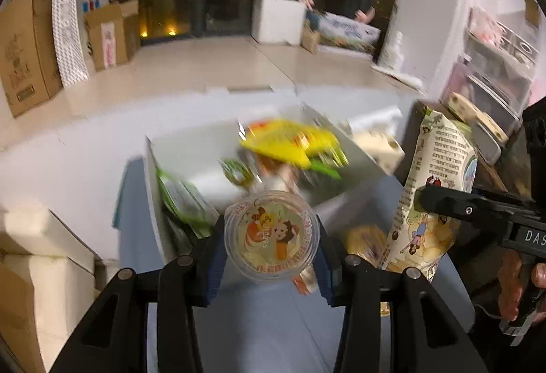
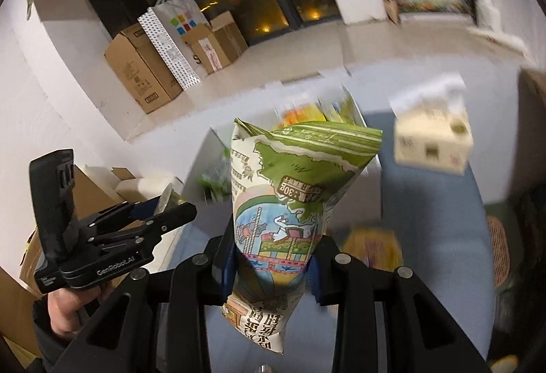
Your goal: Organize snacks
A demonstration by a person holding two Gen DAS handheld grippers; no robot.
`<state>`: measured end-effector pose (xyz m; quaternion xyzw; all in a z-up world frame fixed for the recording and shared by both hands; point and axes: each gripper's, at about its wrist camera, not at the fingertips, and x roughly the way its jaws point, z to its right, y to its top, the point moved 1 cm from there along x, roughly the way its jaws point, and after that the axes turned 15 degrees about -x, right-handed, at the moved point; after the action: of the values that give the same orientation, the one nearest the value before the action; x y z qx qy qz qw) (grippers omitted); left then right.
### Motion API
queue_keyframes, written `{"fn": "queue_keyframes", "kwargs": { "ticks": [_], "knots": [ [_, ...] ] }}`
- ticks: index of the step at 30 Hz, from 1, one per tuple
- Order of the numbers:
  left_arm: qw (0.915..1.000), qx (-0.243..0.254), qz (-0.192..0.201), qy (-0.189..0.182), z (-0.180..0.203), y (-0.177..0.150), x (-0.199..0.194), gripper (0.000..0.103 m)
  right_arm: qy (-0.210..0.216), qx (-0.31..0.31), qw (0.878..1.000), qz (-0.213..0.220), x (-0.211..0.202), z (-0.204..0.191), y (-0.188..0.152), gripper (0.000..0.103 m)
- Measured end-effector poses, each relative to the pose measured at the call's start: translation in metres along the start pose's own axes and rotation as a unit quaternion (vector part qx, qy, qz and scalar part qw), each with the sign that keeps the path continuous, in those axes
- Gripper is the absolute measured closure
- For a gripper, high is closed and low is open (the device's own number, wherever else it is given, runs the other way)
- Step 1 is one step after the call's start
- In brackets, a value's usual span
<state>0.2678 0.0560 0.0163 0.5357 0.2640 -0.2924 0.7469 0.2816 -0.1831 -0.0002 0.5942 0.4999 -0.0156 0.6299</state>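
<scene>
So we're holding two snacks at once right now. Our left claw (image 1: 271, 265) is pinching a round clear plastic jelly cup (image 1: 272, 235) by its sides, cartoon foil lid facing the camera. The white bin (image 1: 181, 148) is sitting straight ahead of it, just past the cup, already stuffed with crinkly yellow and green packets (image 1: 290, 144), so the left side looks like the nearer one for a drop. Our right claw (image 2: 273, 265) is squeezing a puffy green-and-white snack bag (image 2: 293, 189) near its lower end, long axis standing upright, and the bin is ahead of it too. A cream tissue box (image 2: 433, 137) is sitting off to the right on the blue table (image 1: 266, 332). Everything's a bit blurry.
</scene>
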Motion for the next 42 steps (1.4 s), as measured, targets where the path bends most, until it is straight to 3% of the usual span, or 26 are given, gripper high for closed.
{"fn": "queue_keyframes", "kwargs": {
  "ticks": [5,11,13,14,15,16,17,19,25,30,36,42],
  "knots": [
    [0.9997,-0.018,0.009,0.017,-0.016,0.046,0.017,0.054,-0.004,-0.018,1.0,0.004,0.019,0.0,0.062,0.067],
    [0.999,-0.017,0.004,0.04,-0.025,0.078,0.047,0.052,-0.025,-0.038,0.999,-0.021,0.06,0.008,0.122,0.067],
    [0.9984,-0.019,-0.004,0.052,-0.028,0.081,0.056,0.028,-0.022,-0.042,0.998,-0.034,0.077,0.011,0.136,0.064],
    [0.9981,-0.024,-0.006,0.056,-0.03,0.082,0.06,0.003,-0.017,-0.049,0.997,-0.051,0.089,0.011,0.141,0.06],
    [0.998,-0.027,-0.004,0.058,-0.032,0.082,0.063,0.0,-0.014,-0.054,0.996,-0.069,0.1,0.01,0.145,0.052],
    [0.9979,-0.027,-0.003,0.059,-0.035,0.081,0.065,0.0,-0.019,-0.059,0.995,-0.074,0.106,0.009,0.146,0.02],
    [0.9977,-0.029,-0.005,0.061,-0.036,0.079,0.067,0.0,-0.029,-0.069,0.994,-0.073,0.11,0.006,0.147,0.0],
    [0.9979,-0.027,-0.014,0.057,-0.039,0.073,0.072,0.0,-0.044,-0.088,0.994,-0.056,0.111,0.001,0.146,0.0],
    [0.9981,-0.031,-0.02,0.05,-0.042,0.051,0.065,0.0,-0.034,-0.065,0.996,-0.052,0.1,0.005,0.13,0.0],
    [0.9993,-0.01,-0.016,0.032,-0.028,0.016,0.039,0.0,-0.025,-0.049,0.998,-0.023,0.061,0.006,0.097,0.0],
    [0.9993,0.024,-0.027,0.008,0.001,-0.05,0.017,0.0,-0.025,-0.038,0.999,-0.011,0.014,0.004,0.021,0.0],
    [0.9981,0.03,-0.054,-0.004,0.019,-0.119,0.01,0.0,-0.025,-0.018,0.999,-0.028,-0.009,0.007,-0.065,0.0]
  ]
}}
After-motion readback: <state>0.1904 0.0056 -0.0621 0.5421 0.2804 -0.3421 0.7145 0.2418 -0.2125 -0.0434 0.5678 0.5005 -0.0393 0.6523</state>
